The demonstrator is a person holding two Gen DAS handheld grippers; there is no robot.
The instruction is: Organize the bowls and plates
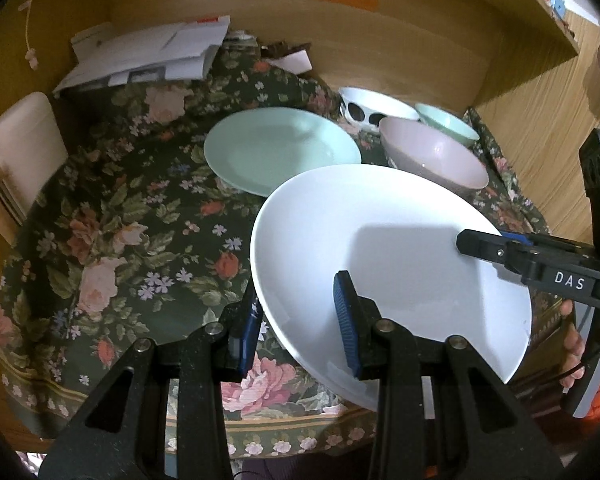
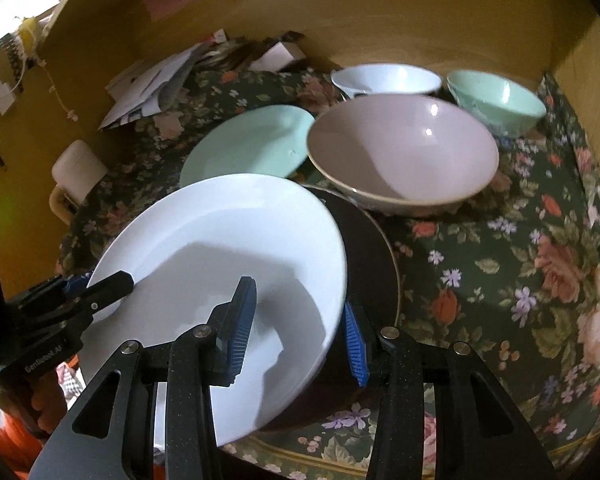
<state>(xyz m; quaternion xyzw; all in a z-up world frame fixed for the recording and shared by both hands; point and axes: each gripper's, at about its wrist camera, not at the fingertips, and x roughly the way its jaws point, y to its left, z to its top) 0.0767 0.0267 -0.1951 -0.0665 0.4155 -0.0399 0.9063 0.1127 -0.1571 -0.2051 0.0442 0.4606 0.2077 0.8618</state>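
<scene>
A large white plate [image 1: 380, 248] [image 2: 228, 240] hangs tilted over the floral tablecloth [image 1: 120, 220], gripped from both sides. My left gripper [image 1: 296, 326] is shut on its near rim, one blue pad above and one below. My right gripper [image 2: 296, 334] is shut on the opposite rim, and its black fingers [image 1: 480, 248] show at the plate's right edge. Under the white plate lies a dark plate [image 2: 372, 264] with a pale rim. Behind it stand a mint plate [image 1: 280, 148] [image 2: 248, 144] and a pink bowl [image 1: 436, 156] [image 2: 404, 152].
A white bowl with black dots [image 1: 372, 110] and a mint bowl [image 2: 496, 100] stand at the back right by the wooden wall. Loose papers [image 1: 148, 56] lie at the back left. A cream mug [image 1: 24, 140] stands at the left edge.
</scene>
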